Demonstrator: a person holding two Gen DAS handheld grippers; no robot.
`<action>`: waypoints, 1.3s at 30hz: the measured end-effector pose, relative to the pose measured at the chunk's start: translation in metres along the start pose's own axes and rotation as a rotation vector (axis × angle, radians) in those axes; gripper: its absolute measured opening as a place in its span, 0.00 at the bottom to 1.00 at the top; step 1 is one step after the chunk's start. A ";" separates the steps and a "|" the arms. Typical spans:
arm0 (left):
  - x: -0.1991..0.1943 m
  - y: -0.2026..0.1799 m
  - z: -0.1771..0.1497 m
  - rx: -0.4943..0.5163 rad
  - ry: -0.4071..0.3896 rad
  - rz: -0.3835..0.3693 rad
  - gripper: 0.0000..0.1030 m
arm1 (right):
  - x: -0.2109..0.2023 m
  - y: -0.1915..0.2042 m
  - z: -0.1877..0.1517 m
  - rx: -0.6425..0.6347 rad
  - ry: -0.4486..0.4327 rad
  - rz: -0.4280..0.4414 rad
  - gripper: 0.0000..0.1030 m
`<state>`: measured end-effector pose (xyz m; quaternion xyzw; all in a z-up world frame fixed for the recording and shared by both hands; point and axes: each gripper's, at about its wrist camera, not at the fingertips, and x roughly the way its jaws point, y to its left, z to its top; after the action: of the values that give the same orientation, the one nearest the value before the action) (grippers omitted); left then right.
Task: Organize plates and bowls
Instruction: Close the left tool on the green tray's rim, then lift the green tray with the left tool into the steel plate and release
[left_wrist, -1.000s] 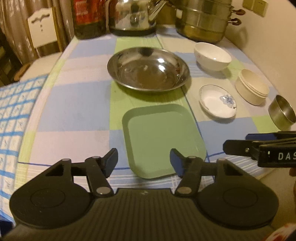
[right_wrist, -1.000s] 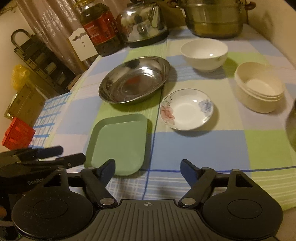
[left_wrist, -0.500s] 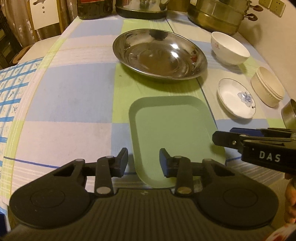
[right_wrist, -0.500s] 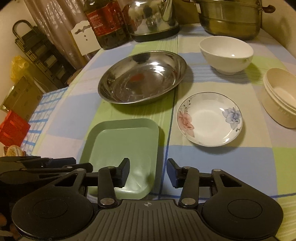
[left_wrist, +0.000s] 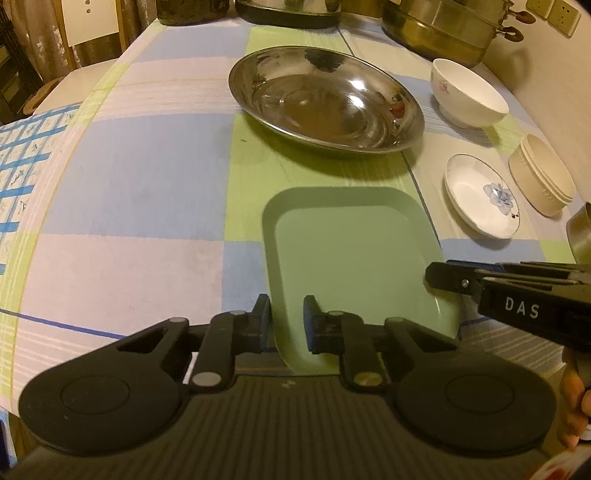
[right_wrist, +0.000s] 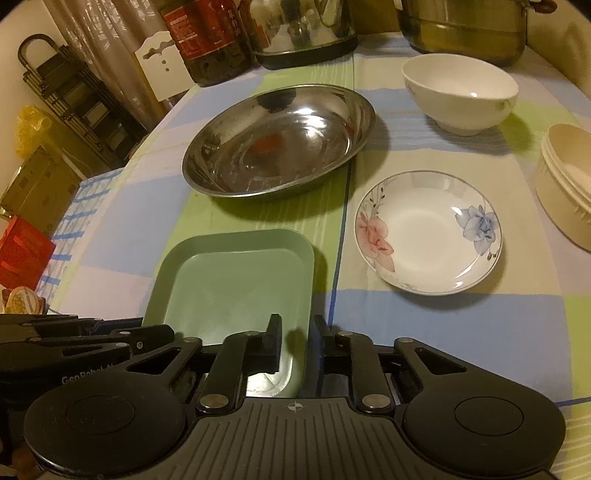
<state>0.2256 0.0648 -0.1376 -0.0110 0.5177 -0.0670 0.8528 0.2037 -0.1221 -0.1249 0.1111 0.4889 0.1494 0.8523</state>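
The left gripper (left_wrist: 287, 320) now straddles the left rim of the rectangular pale green plastic tray (left_wrist: 351, 254), near its close corner. A second ago its jaws stood wide above the tray's near edge; they have just been closing, and now one pad sits outside the rim and the other inside it, pressing on the wall. The tray lies flat on the checked blue, green and white tablecloth (left_wrist: 140, 177), near the table's front edge, and fills more of the left wrist view than it did before, since the gripper has come down and forward onto it.

Beyond the tray stands the wide shallow stainless-steel dish (left_wrist: 325, 103), where it was. Right of it are the white ceramic bowl (left_wrist: 467, 92), the small white saucer with a blue flower (left_wrist: 480, 195) and the stack of cream plastic bowls (left_wrist: 541, 177), none of them shifted.

The right gripper (right_wrist: 297, 341) has likewise come down from above the bare cloth to the tray's right rim at the near corner. Its jaws have also just been closing and now pinch that rim, the left pad inside the tray and the right pad outside. In the right wrist view the saucer (right_wrist: 428, 230) lies just right of the tray, apart from it.
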 end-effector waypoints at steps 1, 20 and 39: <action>0.000 0.001 0.000 0.001 -0.001 0.001 0.14 | 0.000 0.000 0.000 -0.004 -0.001 -0.004 0.14; -0.031 0.000 0.012 0.041 -0.082 0.012 0.13 | -0.026 0.013 0.012 -0.079 -0.082 0.005 0.04; -0.002 0.002 0.095 0.086 -0.145 -0.022 0.13 | -0.007 0.003 0.085 -0.013 -0.130 -0.035 0.04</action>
<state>0.3092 0.0623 -0.0919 0.0148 0.4510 -0.0976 0.8870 0.2733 -0.1257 -0.0759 0.1066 0.4334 0.1301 0.8854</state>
